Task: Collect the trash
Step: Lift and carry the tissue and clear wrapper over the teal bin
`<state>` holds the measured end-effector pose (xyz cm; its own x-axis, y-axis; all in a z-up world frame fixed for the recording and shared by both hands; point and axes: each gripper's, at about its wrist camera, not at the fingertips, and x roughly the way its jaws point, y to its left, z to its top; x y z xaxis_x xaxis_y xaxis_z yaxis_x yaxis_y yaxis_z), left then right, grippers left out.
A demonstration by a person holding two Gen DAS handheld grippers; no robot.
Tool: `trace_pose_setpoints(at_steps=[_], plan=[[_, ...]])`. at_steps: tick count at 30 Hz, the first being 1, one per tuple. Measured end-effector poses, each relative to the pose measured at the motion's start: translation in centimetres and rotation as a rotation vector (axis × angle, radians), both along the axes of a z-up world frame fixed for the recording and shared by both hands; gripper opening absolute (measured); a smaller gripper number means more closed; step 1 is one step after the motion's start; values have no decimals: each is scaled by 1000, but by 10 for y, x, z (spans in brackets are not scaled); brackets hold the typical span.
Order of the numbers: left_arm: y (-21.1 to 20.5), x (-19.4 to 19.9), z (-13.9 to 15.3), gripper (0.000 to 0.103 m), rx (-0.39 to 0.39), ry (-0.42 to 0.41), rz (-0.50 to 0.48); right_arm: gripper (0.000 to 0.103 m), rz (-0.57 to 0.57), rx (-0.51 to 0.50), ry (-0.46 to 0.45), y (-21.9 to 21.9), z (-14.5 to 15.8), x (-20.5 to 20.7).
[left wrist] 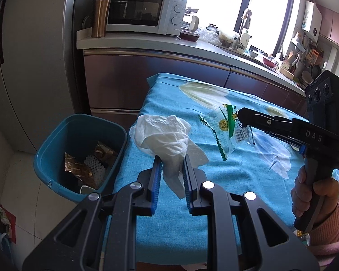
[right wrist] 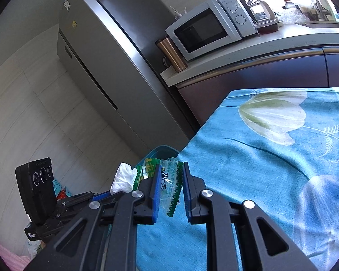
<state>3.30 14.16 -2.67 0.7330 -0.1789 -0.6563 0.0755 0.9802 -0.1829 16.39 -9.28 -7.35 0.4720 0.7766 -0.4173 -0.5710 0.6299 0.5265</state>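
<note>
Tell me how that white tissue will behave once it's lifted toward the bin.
The tissue is crumpled and thin, so it will probably droop from the left tongs rather than hold its shape. It looks very light and may flutter. Only its lower tail sits between the pads, so it might slip or tear before reaching the bin.

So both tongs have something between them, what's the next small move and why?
Probably swing the left tongs leftward over the blue bin before releasing. They appear shut on the white tissue, which hangs above the tablecloth near its edge, and the bin sits just left, already holding wrappers. The right tongs hold the clear green wrapper and could follow.
</note>
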Motion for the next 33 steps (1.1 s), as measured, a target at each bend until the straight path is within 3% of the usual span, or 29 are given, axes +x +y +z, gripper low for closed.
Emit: trace_pose_setpoints(at_steps=[33], plan=[[42, -2, -1, 19, -4, -3, 91, 16, 86, -14, 9, 56, -3, 14]])
